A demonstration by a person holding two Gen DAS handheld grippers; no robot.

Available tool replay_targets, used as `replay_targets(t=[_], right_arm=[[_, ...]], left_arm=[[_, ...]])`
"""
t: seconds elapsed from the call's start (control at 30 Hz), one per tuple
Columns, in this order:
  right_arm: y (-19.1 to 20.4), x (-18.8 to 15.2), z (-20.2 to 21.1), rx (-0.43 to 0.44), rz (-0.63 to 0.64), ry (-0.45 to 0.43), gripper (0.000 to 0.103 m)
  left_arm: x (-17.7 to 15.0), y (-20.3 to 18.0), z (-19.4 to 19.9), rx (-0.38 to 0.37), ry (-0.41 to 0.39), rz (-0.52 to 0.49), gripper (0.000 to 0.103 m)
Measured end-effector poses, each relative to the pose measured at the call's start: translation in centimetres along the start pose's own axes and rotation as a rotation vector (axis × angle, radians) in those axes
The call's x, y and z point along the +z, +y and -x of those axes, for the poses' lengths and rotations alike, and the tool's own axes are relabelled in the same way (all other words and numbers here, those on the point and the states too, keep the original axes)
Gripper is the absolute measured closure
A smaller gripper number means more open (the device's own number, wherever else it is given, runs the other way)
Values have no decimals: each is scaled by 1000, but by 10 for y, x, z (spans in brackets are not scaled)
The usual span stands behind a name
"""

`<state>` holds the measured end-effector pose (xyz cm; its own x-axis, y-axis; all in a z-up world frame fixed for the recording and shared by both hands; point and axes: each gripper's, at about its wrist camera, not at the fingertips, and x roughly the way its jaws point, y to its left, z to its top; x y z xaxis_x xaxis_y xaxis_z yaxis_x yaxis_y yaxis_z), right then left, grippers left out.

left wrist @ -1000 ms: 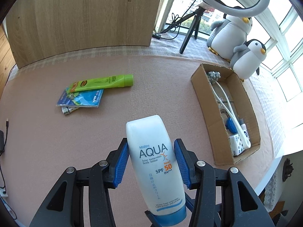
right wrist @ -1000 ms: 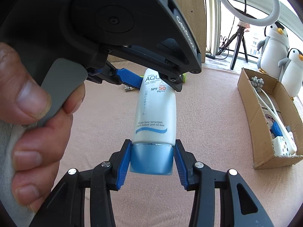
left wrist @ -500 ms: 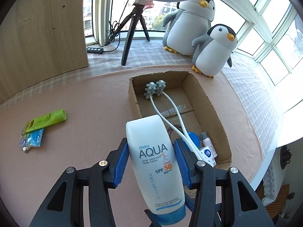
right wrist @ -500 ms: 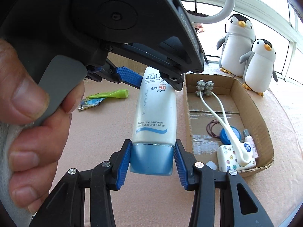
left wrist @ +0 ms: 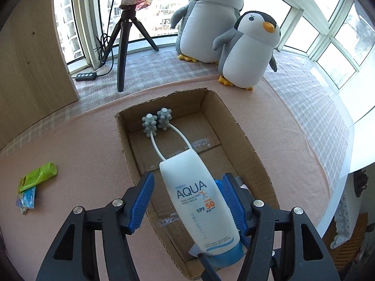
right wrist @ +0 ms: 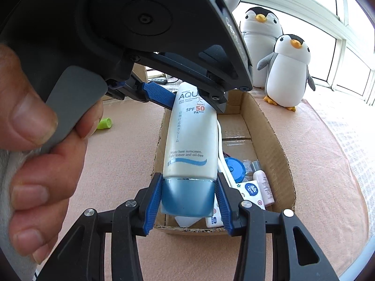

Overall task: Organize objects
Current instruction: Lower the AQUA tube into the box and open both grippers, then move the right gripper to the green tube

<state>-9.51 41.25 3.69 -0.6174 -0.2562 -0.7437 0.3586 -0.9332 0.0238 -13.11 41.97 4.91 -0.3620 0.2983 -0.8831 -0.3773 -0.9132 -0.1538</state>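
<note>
White AQUA sunscreen tube with blue cap (left wrist: 199,194), centre frame, hanging over the open brown cardboard box (left wrist: 253,154). Right gripper (right wrist: 188,201) clenched on the cap; left gripper (left wrist: 187,201) opening, pads clear of the tube. Could tip or swing with only the cap held, landing on the white massage roller (left wrist: 157,121). Box's near end hidden behind the tube.
</note>
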Motion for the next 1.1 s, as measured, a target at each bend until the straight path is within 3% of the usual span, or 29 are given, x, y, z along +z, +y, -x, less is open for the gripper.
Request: replay_targets(t=[0.03, 0.17, 0.43, 0.83, 1.1], right_arm=[[-2, -1, -2, -23, 3, 4, 62], [-9, -6, 1, -48, -32, -8, 56], [2, 1, 2, -39, -36, -19, 55], [71, 8, 1, 27, 69, -13, 55], [127, -2, -4, 73, 155, 10, 55]], left_arm=[[-1, 4, 0, 7, -9, 2, 22], [-11, 33, 1, 32, -9, 26, 22], [-35, 100, 18, 72, -13, 115, 22], [-79, 197, 69, 146, -69, 239, 21], [-129, 267, 100, 200, -90, 316, 21]])
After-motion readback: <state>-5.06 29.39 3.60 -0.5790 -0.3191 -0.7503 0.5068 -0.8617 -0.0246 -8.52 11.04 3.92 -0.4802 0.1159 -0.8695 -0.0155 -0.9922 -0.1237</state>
